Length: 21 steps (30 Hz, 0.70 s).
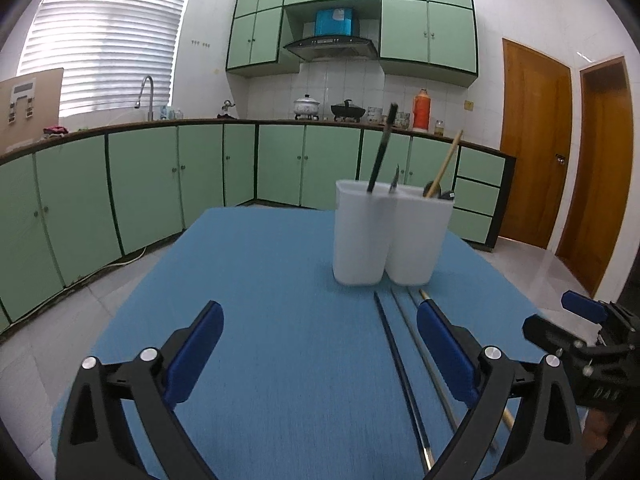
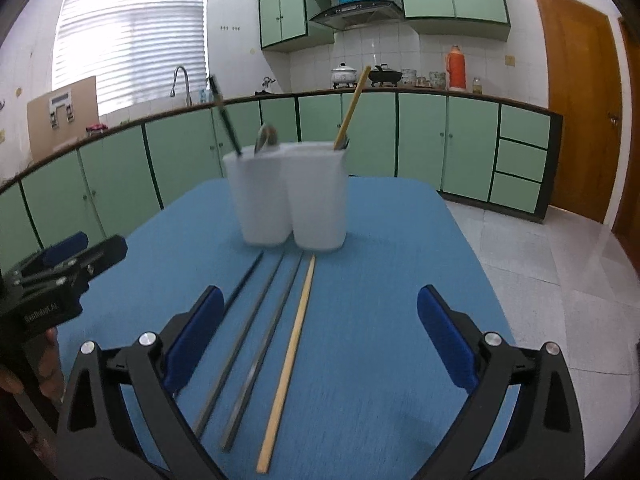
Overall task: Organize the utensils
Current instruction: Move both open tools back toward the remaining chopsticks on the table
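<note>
Both grippers [image 1: 320,356] [image 2: 320,340]: jaws wide, empty | chopsticks [image 2: 286,356]: light, stiff, slippery; likely pinch mid-shaft | holder [image 2: 288,200]: fixed target.

Blue table mat [image 1: 280,280] covered the worktop. Background had mint-green cabinets [image 1: 140,176], range hood [image 1: 332,46] with blue box [image 1: 334,22] above it. Counter held a white pot [image 1: 307,105], black wok [image 1: 348,111], orange thermos [image 1: 421,110]. Faucet [image 1: 147,94] under window blinds [image 1: 108,36]; wooden doors [image 1: 534,140] at right.
</note>
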### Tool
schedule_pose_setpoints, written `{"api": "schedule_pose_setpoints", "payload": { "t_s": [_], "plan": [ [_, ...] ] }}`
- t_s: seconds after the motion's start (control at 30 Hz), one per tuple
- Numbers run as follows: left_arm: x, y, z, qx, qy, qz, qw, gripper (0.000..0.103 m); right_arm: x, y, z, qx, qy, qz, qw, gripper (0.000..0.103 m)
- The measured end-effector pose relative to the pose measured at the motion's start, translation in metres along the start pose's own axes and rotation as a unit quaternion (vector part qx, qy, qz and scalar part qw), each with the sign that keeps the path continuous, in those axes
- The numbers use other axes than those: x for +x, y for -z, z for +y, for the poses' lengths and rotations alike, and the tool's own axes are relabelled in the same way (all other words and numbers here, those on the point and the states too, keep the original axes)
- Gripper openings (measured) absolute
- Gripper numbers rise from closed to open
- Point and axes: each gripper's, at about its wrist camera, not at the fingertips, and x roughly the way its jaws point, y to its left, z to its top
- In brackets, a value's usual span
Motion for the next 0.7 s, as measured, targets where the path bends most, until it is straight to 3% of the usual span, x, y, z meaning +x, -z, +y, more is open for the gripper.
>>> {"api": "schedule_pose_setpoints", "payload": {
  "t_s": [0.4,0.5,0.7],
  "plan": [
    [-0.019,0.043,-0.015,0.022,-0.006,0.014,0.9996,0.095,-0.02,0.052,0.016,0.007,0.014,-0.005,1.0,0.094],
    [-0.022,0.052,-0.015,0.019,-0.006,0.018,0.9996,0.095,-0.022,0.058,0.017,0.005,0.018,-0.002,1.0,0.08],
    [-0.024,0.063,-0.015,0.02,-0.012,0.026,0.9994,0.095,-0.028,0.072,0.017,0.013,0.032,-0.005,0.999,0.068]
  ]
}}
